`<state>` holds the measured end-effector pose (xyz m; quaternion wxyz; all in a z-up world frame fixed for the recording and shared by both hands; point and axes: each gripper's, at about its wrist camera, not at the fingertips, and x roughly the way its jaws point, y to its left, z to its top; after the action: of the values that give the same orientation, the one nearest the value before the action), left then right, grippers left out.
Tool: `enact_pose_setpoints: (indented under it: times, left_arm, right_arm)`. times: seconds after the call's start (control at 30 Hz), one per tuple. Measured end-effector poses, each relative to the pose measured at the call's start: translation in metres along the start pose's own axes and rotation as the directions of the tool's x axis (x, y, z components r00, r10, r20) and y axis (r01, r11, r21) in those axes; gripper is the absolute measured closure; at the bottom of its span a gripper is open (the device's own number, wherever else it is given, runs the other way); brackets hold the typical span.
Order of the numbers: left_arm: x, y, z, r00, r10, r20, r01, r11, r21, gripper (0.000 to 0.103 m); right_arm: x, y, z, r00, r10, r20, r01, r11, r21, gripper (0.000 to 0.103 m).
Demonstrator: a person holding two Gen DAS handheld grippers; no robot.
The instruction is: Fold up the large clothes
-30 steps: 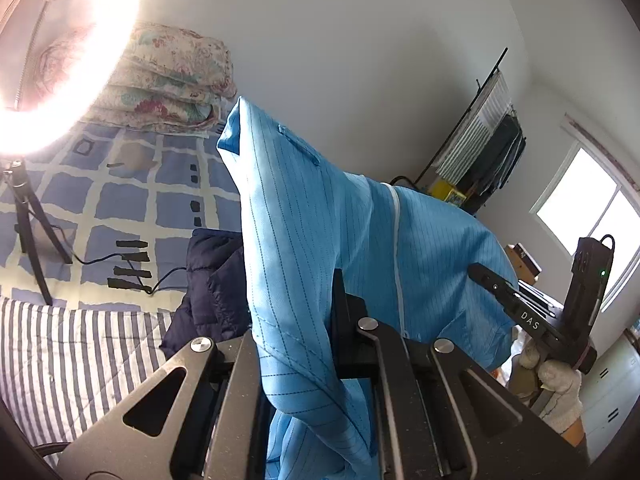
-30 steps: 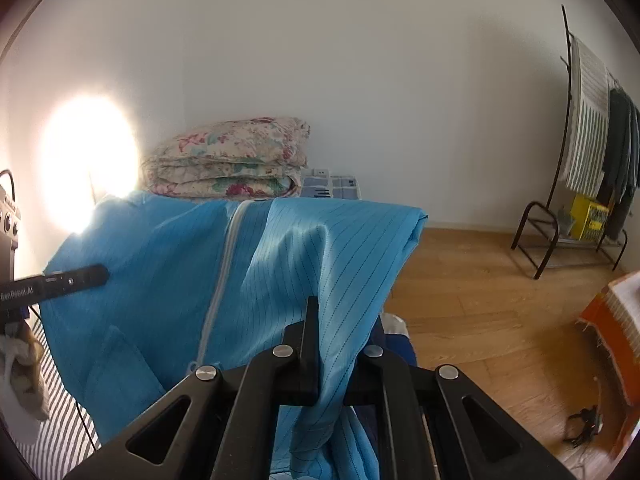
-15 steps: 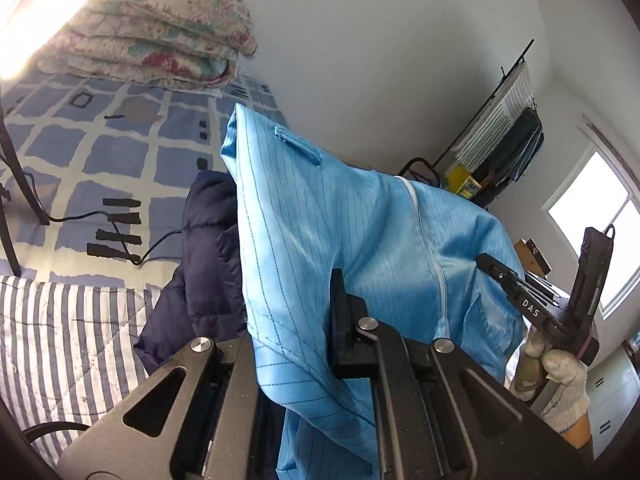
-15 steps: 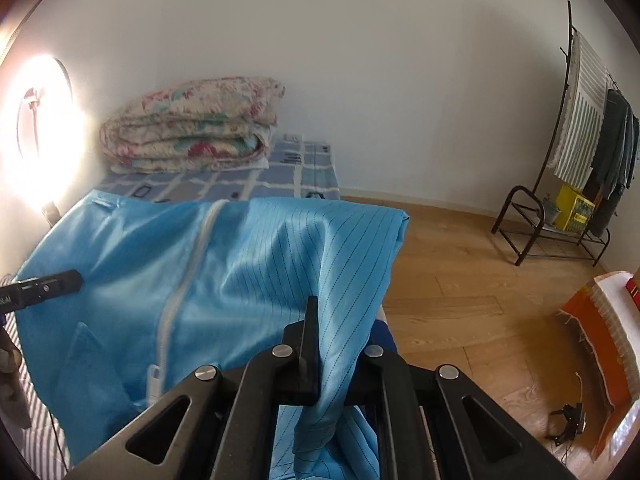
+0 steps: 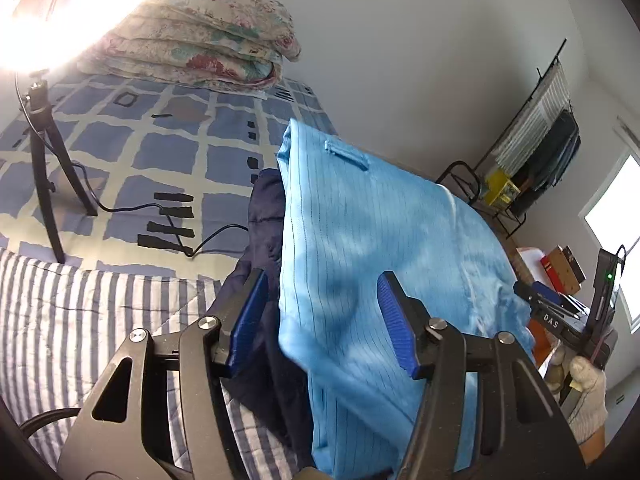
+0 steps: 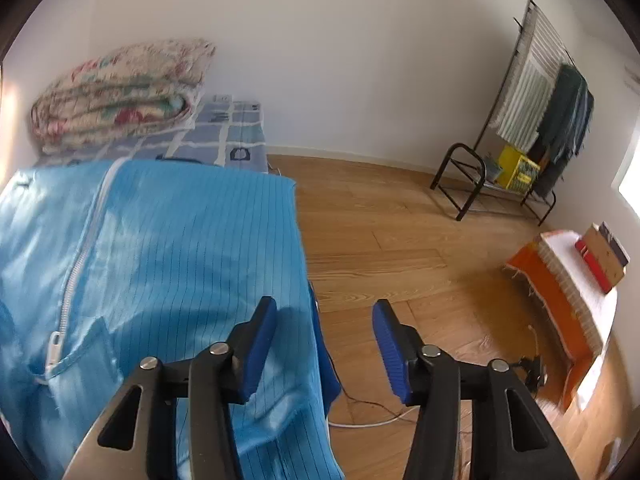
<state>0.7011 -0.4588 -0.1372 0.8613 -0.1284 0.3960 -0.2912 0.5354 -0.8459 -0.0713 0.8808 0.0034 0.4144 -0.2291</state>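
A large light-blue pinstriped garment (image 5: 372, 256) with a white zipper lies in front of both grippers; in the right wrist view (image 6: 160, 264) its zipper runs down its left part. My left gripper (image 5: 320, 320) is open, its blue pads either side of the garment's near edge. My right gripper (image 6: 324, 344) is open, its left pad (image 6: 260, 340) over the garment's right edge, its right pad over the floor. The right gripper also shows in the left wrist view (image 5: 568, 320), held by a gloved hand.
A dark navy garment (image 5: 260, 264) lies under the blue one on a striped sheet (image 5: 80, 312). Behind are a checked bedspread (image 5: 152, 144), folded floral quilts (image 5: 200, 40), a ring-light tripod (image 5: 44, 168) with cable. A clothes rack (image 6: 532, 120) and an orange-covered stand (image 6: 568, 292) stand on the wood floor.
Both grippers were shut on the blue garment's edges and held it up; now both have opened and let it go, and the garment has dropped lower.
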Motion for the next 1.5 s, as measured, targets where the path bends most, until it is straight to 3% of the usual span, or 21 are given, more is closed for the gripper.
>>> enact_pose_setpoints:
  times: [0.3, 0.57, 0.77, 0.87, 1.13, 1.37, 1.5]
  left_arm:
    - [-0.087, -0.022, -0.008, 0.998, 0.026, 0.049, -0.031, 0.995, 0.092, 0.045]
    - [-0.195, -0.067, -0.033, 0.992, 0.018, 0.126, -0.044, 0.977, 0.208, 0.045]
    - [-0.278, -0.092, -0.059, 0.983, -0.013, 0.181, -0.031, 0.971, 0.238, 0.041]
    - [-0.325, -0.102, -0.082, 0.973, -0.011, 0.231, -0.049, 0.966, 0.254, 0.040]
    - [-0.424, -0.113, -0.156, 0.963, -0.014, 0.269, -0.072, 0.949, 0.306, 0.026]
    - [-0.485, -0.106, -0.224, 0.958, -0.014, 0.285, -0.089, 0.935, 0.344, 0.018]
    - [-0.505, -0.100, -0.260, 0.960, -0.008, 0.279, -0.097, 0.928, 0.360, 0.017]
  right_arm:
    - [-0.078, -0.016, -0.006, 0.996, 0.064, 0.061, -0.067, 0.996, 0.055, 0.047]
    - [-0.181, -0.017, -0.009, 0.985, 0.107, 0.133, -0.113, 0.993, 0.042, 0.046]
    - [-0.268, -0.021, -0.024, 0.971, 0.144, 0.192, -0.155, 0.987, 0.046, 0.044]
    - [-0.312, -0.023, -0.039, 0.963, 0.157, 0.220, -0.172, 0.984, 0.048, 0.044]
    - [-0.413, -0.016, -0.104, 0.948, 0.196, 0.250, -0.212, 0.977, 0.039, 0.038]
    - [-0.461, 0.011, -0.177, 0.945, 0.198, 0.260, -0.208, 0.978, 0.012, 0.035]
    - [-0.472, 0.021, -0.213, 0.934, 0.234, 0.270, -0.252, 0.967, 0.031, 0.025]
